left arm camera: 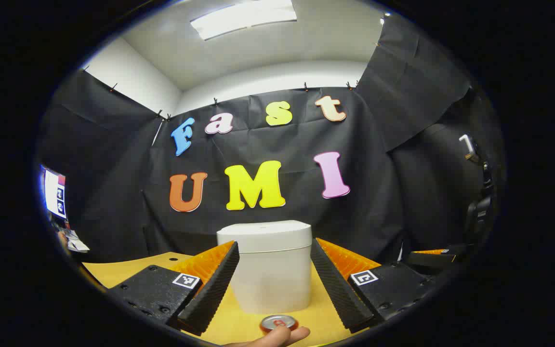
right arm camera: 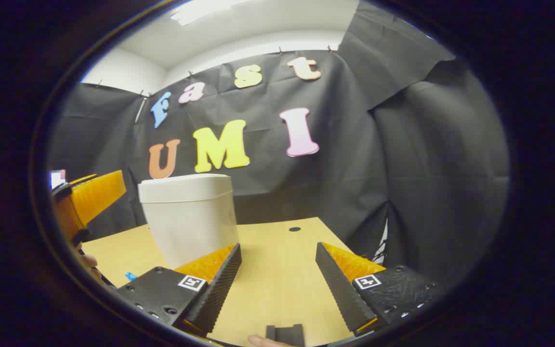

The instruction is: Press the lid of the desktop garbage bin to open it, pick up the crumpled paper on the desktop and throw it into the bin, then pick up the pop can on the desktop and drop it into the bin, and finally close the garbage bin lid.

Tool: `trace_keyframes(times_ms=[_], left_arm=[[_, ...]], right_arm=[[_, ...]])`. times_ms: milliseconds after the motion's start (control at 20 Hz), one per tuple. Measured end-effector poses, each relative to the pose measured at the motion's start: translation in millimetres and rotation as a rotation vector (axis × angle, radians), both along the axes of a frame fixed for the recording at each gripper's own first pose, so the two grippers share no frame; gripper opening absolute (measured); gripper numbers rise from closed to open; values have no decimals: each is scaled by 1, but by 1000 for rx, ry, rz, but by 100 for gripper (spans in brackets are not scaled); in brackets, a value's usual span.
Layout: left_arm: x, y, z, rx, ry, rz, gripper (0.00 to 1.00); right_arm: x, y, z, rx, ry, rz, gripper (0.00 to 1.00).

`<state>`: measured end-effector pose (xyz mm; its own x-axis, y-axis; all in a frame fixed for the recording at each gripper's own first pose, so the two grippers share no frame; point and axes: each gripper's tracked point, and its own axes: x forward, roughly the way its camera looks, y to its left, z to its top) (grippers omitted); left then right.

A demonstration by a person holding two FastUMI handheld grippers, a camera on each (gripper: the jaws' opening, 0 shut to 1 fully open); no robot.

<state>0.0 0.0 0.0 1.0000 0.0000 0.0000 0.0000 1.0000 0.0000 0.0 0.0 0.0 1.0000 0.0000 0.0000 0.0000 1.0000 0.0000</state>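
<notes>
Fingertip [left arm camera: 277,336] and can [left arm camera: 278,322] sit nearest the lens in the left gripper view, low at the bottom edge. The can stands upright on the table [left arm camera: 113,272], top rim up, long axis vertical, just below and slightly ahead of the gap of the left gripper [left arm camera: 274,277]. Its jaws stand wide apart with nothing between them.

Straight beyond the can, on the same line, stands the bin [left arm camera: 271,265], upright with its lid [left arm camera: 264,234] down and flat. From the left gripper the bin lies dead ahead, framed by the two fingers, so I judge this hand the nearer one for pressing the lid.

Seen from the right gripper [right arm camera: 277,279], the bin [right arm camera: 188,219] sits off to the left and farther away. These jaws too are spread, over bare table [right arm camera: 277,250]. At that view's left edge the other gripper [right arm camera: 87,197] shows.

I cannot make out the crumpled paper. With the lid closed, I judge the task to be at its first step.
</notes>
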Motion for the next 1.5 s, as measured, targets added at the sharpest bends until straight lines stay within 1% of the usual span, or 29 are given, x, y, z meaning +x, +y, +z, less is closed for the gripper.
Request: trace_keyframes(times_ms=[100,150,200,250,350,450,500,550,600,650,700,750,850,1000,1050,1100,1250,1400,1500], left_arm=[[-6,28,-6,18,27,13,98],[-10,41,-7,14,34,16,97],[-13,53,-7,0,33,21,98],[-15,66,-9,-1,44,24,97],[-18,92,-13,13,57,31,98],[-22,108,-15,24,70,17,98],[-24,113,-17,16,75,1,98],[-26,117,-18,-6,77,-16,97],[-26,118,-21,-30,89,-30,97],[-29,122,-27,-46,108,-34,98],[-30,128,-30,-51,119,-32,94],[-29,133,-31,-50,122,-28,98],[-29,145,-38,-54,138,-14,98],[-23,160,-52,-94,185,12,98],[-21,167,-57,-100,199,31,98],[-19,172,-60,-100,208,45,98],[-16,175,-68,-99,230,44,98],[-14,178,-74,-99,247,52,98],[-14,179,-78,-105,260,57,98]], right_arm=[[-15,21,12,-71,-35,-7,95],[-22,29,20,-82,-51,-18,95],[-29,36,29,-81,-72,-28,92],[-34,43,36,-70,-82,-34,95],[-41,50,46,-49,-94,-61,93],[-47,61,49,-33,-87,-62,98],[-49,68,52,-26,-86,-55,95],[-51,75,55,-17,-83,-51,98],[-52,79,57,-13,-87,-50,95],[-52,85,59,-7,-92,-45,99],[-53,92,61,-9,-94,-39,98],[-51,97,60,-17,-91,-40,95],[-47,101,58,-41,-83,-49,95],[-46,113,55,-60,-73,-39,96],[-46,114,55,-64,-70,-40,93],[-45,115,55,-69,-71,-39,96],[-42,119,59,-92,-76,-29,95],[-34,118,68,-128,-83,-50,95],[-26,125,76,-136,-84,-42,95]])
